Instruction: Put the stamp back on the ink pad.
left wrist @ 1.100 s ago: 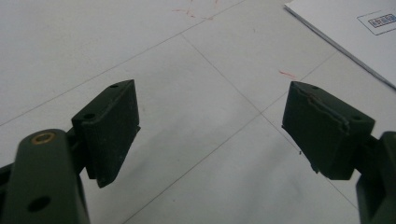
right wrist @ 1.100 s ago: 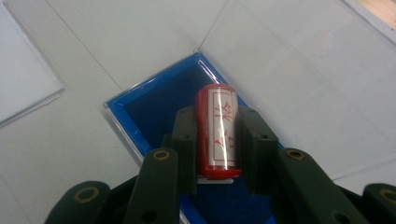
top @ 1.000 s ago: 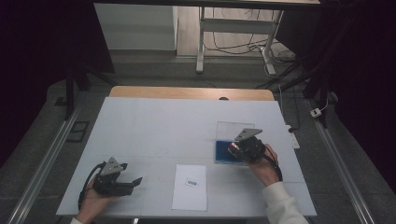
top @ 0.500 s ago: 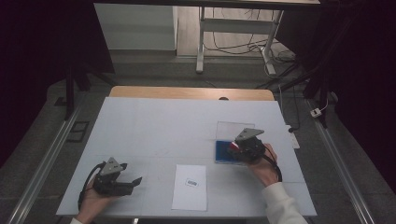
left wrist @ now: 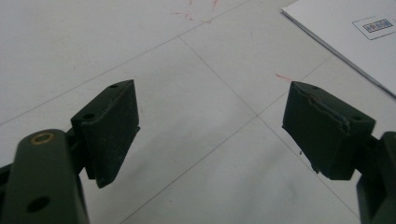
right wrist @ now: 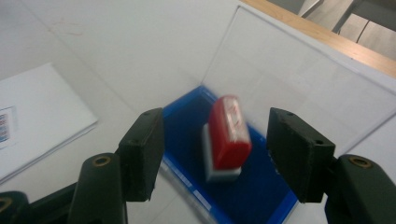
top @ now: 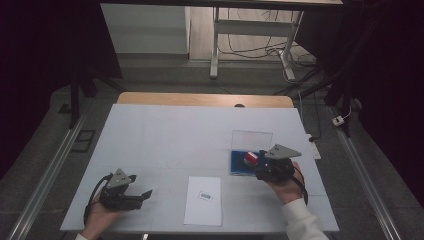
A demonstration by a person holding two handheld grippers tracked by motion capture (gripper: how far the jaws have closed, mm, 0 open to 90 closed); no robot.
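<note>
A red stamp (right wrist: 228,135) with a grey base stands tilted and blurred on a blue ink pad (right wrist: 187,126), whose clear lid (right wrist: 289,70) is raised behind it. My right gripper (right wrist: 215,154) is open; its jaws have just been opening, and the stamp stands between and just beyond them with a gap on each side. In the high view the stamp (top: 251,158) sits on the pad (top: 239,167) at the right, with the right gripper (top: 258,169) beside it. My left gripper (top: 144,196) rests open near the front left edge, its jaws (left wrist: 210,126) holding nothing.
A white sheet of paper (top: 203,200) with a small printed label lies at the front middle, between the two grippers; its corner shows in the left gripper view (left wrist: 345,32). The white table (top: 175,135) has a wooden far edge.
The right gripper let go of the red stamp and drew back a little toward the near right. The stamp stays on the blue pad. The left gripper has not moved.
</note>
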